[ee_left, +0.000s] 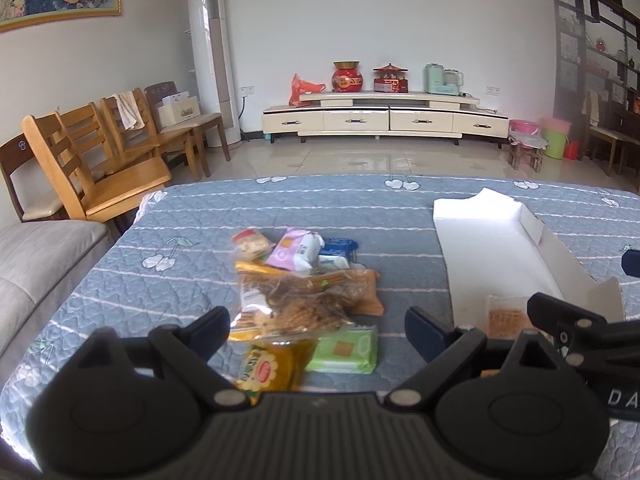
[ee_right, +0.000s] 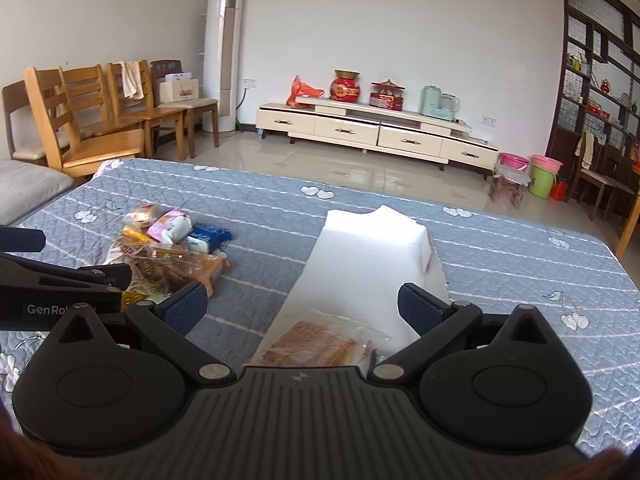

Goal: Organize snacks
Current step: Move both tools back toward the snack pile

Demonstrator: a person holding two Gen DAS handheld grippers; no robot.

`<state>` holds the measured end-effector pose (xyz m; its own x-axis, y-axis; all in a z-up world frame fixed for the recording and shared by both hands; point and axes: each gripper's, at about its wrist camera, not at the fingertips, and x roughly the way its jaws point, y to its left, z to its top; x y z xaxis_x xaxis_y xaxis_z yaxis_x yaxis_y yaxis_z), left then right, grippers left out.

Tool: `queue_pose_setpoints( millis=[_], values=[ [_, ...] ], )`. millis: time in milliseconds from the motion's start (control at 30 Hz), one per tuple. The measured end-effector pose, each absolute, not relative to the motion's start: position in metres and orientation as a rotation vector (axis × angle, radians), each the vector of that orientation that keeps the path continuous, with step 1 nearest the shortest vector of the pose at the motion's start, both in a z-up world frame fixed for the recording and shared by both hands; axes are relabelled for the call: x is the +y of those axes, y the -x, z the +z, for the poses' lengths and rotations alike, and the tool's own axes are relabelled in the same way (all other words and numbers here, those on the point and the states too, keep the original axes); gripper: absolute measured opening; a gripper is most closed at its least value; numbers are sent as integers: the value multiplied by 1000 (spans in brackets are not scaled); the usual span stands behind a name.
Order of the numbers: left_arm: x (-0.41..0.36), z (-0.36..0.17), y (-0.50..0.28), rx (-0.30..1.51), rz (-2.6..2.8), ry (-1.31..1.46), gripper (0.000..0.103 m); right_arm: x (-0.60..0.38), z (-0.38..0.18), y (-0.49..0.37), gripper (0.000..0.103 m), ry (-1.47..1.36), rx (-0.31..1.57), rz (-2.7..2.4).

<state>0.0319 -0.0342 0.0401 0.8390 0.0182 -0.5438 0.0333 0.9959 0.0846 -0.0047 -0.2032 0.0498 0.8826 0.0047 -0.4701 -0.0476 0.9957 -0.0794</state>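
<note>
On blue quilted bed | both claws gape empty: left claw (ee_left: 316, 330), right claw (ee_right: 302, 306) | crinkly plastic snack packets (ee_left: 304, 292): light, slippery, crushable; pinch sealed edge.

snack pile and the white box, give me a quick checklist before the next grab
1. Left gripper open with nothing held: ok.
2. Right gripper open with nothing held: ok.
3. Snack pile ahead of the left gripper, on the quilt: ok.
4. White box open, with bare floor left for more snacks: ok.
5. Clear packet already lies in the box's near end: ok.
6. Single snack free to lift cleanly: not ok, packets overlap.
</note>
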Motion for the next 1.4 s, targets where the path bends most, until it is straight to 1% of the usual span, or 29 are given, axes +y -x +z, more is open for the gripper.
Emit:
queue_pose_setpoints(
  millis=[1033,1233,1400],
  values=[
    [29,26,-27,598,83,-25,94,-150,36,-5,103,98,512,152],
    [42,17,-24,593,77,-18,93,-139,28,-8,103,98,523,182],
    [57,0,-14,578,42,-18,95,-133,18,-7,103,126,540,212]
  ],
)
